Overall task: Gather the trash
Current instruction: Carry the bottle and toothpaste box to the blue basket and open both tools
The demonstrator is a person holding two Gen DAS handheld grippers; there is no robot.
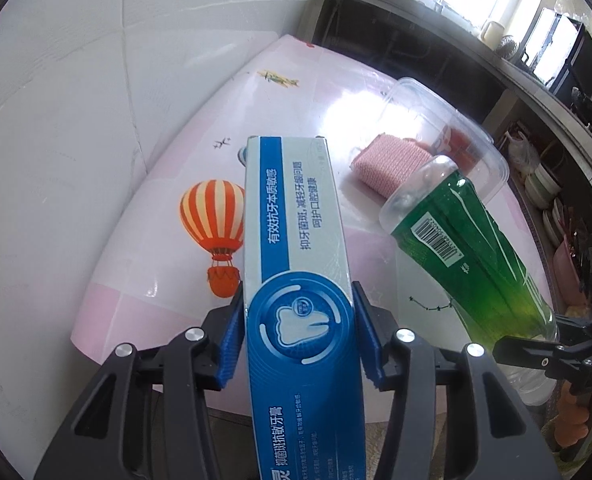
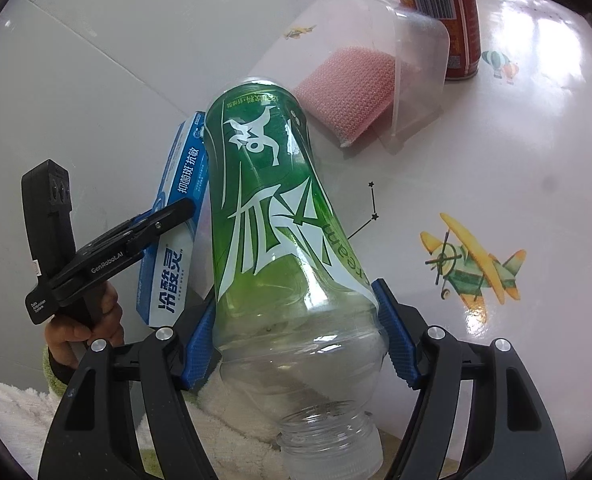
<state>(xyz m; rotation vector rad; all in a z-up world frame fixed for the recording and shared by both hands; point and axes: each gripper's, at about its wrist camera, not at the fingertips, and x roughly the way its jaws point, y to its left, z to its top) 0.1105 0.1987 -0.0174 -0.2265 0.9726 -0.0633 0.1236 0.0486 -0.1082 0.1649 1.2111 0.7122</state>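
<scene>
Toothpaste box (image 1: 296, 264) clamped in left gripper (image 1: 297, 336), green bottle (image 2: 272, 208) pinched in right gripper (image 2: 296, 336); keep both grips firm, carry clear of table (image 2: 515, 160).

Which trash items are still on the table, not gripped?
The red can, clear tub and pink sponge. The box sits in the left gripper, the bottle in the right gripper.
</scene>
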